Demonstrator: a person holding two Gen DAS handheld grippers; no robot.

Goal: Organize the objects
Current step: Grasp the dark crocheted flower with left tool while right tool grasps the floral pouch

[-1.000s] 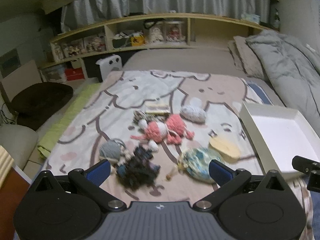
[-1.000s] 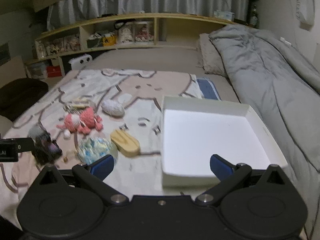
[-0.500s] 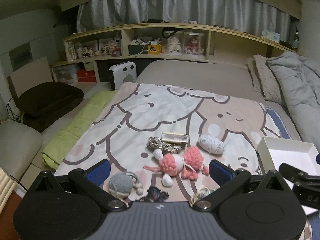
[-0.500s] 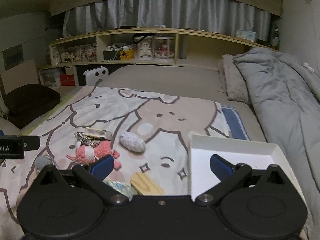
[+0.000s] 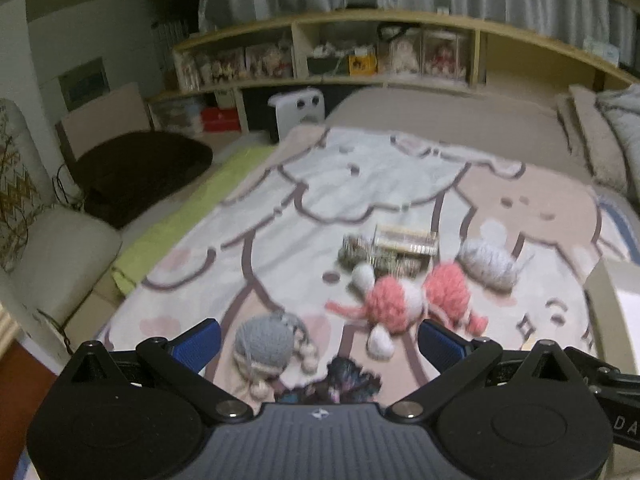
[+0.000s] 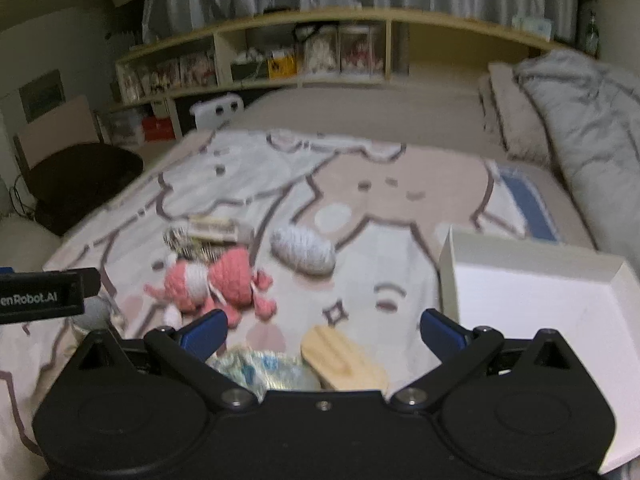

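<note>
Knitted toys and oddments lie scattered on the cartoon-print blanket, and the pink-and-white knitted toy makes a good landmark. Just behind it sits a striped yarn bundle with a small clear box resting against it. To its right, close by, a pale grey yarn ball; to its near left, apart from it, a grey knitted ball with little bobbles. Nearer still, at the camera's lower edge, a dark multicoloured tuft pokes out, half hidden by the gripper body.

Left gripper hangs above the blanket, blue pads spread wide, nothing between them (the grey ball and dark tuft lie below the gap). Right gripper is likewise spread wide and empty, hovering over a cream wooden piece and a shiny blue-patterned pouch, both nearer the camera than the pink toy.

Well right of the pink toy stands the white tray, its near-left corner and rim clear, its floor bare. Between toy and tray runs an open strip of blanket. Beyond the toy the blanket lies free up to the bare mattress; on the right a grey duvet crowds the tray's far side. The view is somewhat blurred.
</note>
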